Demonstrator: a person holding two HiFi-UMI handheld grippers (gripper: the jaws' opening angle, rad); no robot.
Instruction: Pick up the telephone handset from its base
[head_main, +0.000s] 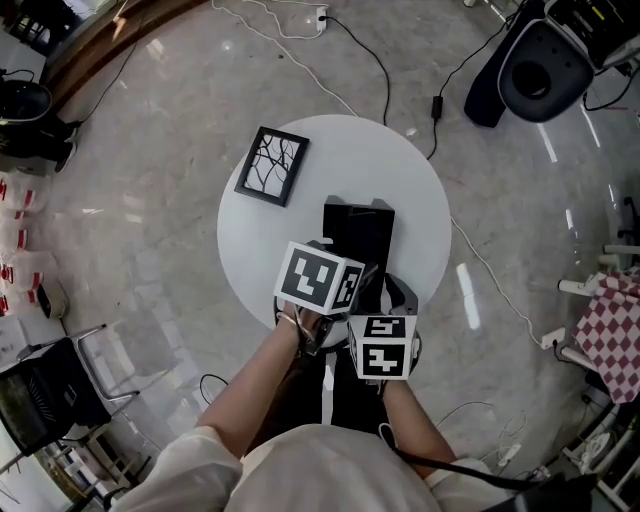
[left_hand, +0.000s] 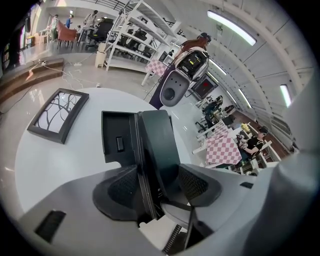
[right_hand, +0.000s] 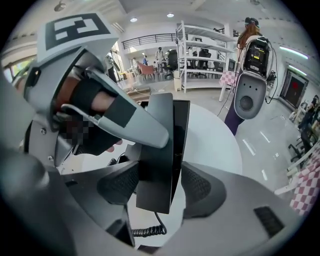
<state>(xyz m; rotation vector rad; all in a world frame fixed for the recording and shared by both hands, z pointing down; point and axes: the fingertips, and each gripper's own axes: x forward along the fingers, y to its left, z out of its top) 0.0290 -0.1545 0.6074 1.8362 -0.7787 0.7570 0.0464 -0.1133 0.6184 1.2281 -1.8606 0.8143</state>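
- The left gripper (left_hand: 157, 186) is seen with its jaws spread wide. The telephone handset (left_hand: 157, 145) stands between them as a dark, rounded slab. No firm press of the pads on it can be made out.
- The right gripper (right_hand: 159, 184) is likewise held wide. The same black handset runs up between its jaws, and the coiled cord (right_hand: 150, 231) hangs just below its pads.
- From the right gripper, one jaw of the left gripper is seen ahead and to the left, laid across the upper part of the handset.
- The base (left_hand: 116, 137) is found ahead of the left gripper's jaws and just to their left, on the round white table (left_hand: 60, 165). A picture frame (left_hand: 59, 114) lies further off on the same side.
- Whether the handset is fully seated in the base or already tipped out of it cannot be told.
- The step in hand is judged to be the grasp: both tools are set around the handset, but no grip is taken.
- For the next move, one pair of jaws would need to be closed on the flat sides of the handset. It would then be lifted clear of the base, with slack allowed for the cord.
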